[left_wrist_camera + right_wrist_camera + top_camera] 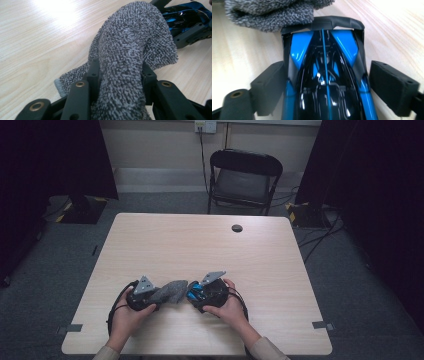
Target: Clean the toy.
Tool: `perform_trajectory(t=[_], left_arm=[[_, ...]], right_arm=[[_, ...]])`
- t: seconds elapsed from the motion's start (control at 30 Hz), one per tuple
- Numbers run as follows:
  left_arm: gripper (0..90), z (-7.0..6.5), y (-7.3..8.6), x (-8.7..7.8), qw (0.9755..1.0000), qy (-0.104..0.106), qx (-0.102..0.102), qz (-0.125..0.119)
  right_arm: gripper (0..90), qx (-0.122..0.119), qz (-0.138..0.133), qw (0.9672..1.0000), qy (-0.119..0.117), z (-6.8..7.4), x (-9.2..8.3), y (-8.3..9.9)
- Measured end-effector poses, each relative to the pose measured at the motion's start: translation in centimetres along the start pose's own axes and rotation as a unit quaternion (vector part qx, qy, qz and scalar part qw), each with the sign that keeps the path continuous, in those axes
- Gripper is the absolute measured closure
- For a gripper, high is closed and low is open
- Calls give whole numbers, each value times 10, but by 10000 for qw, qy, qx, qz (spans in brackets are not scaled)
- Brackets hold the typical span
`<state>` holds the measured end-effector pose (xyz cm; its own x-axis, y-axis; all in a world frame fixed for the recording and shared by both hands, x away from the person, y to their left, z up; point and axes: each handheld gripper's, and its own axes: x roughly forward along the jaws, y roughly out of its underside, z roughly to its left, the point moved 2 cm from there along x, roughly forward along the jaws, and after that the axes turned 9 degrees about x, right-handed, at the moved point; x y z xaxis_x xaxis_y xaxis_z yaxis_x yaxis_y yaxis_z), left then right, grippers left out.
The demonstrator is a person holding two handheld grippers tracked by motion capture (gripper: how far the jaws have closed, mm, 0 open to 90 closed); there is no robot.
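Grey terry cloth [130, 50] pinched in left tool [120, 75]; glossy blue-black toy car [324, 82] — right tool [324, 85] spread.

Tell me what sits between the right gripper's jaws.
The blue-and-black toy car lies between the right gripper's jaws, with a gap beside the right-hand one; the right gripper view shows it.

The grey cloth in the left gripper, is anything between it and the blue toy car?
Nothing visible. The grey cloth, clamped in the left gripper, reaches straight to the blue toy car; its free end overlaps the car's dark end. The right gripper straddles the car's sides.
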<state>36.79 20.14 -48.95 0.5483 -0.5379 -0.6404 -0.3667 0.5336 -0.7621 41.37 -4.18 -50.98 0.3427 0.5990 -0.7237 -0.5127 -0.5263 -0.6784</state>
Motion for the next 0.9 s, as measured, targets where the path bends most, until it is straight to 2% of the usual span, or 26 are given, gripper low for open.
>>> perform_trajectory(t=[0.1,0.23,0.3,0.4,0.47,0.7,0.9], left_arm=[[627,0,0,0,10000,-4,7,3],[627,0,0,0,10000,2,23,0],[627,-1,0,0,10000,-9,31,1],[627,-1,0,-1,10000,-37,43,3],[627,-1,-1,-1,10000,-39,46,8],[627,-1,0,-2,10000,-71,63,-12],[627,0,0,-2,9999,-78,64,6]], right_arm=[[141,-67,-31,10000,32,3,4,-3],[147,-23,-34,10000,84,5,5,-3],[212,-59,-68,9999,72,4,3,-2],[247,-143,-77,9999,-14,3,2,-2],[251,-109,-11,9999,22,4,1,-3],[257,-36,-57,9999,113,5,-1,-1],[255,-48,22,10000,57,5,-2,0]])
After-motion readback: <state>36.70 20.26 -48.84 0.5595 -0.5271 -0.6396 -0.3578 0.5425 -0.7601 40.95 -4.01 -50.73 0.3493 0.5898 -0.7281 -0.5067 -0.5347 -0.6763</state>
